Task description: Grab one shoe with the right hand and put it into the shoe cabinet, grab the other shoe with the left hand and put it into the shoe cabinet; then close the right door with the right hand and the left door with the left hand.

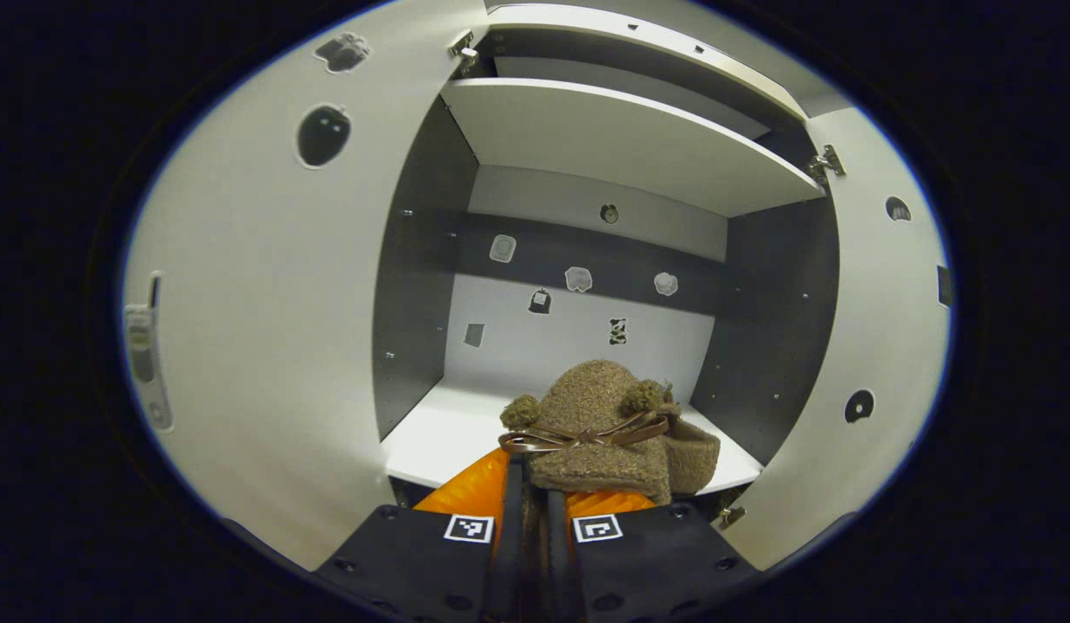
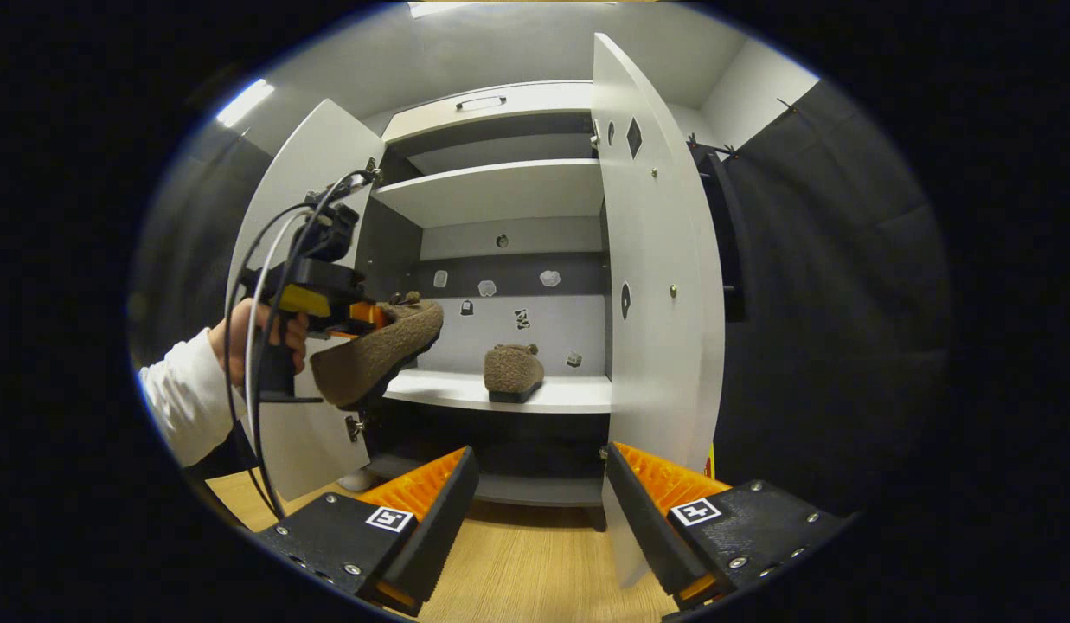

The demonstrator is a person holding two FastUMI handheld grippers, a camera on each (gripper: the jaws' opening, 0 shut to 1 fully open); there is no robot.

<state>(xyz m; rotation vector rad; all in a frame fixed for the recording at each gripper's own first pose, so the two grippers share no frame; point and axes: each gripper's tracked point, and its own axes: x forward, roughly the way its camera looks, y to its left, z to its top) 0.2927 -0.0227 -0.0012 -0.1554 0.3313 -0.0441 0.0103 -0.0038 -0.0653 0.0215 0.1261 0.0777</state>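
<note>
Left gripper (image 1: 535,510) clenched on brown shoe (image 1: 599,433) at shelf's (image 1: 439,433) front edge, right gripper (image 2: 539,510) released, second shoe (image 2: 513,372) mid-shelf, both doors open

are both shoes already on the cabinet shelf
No, one shoe rests on the shelf; the other shoe hangs in the left gripper.

Dim booth, sharp frames, strong fisheye bend.
Ceiling light (image 2: 243,101) glares at ten o'clock; cabinet (image 2: 500,195) recesses lie in shadow.
</note>
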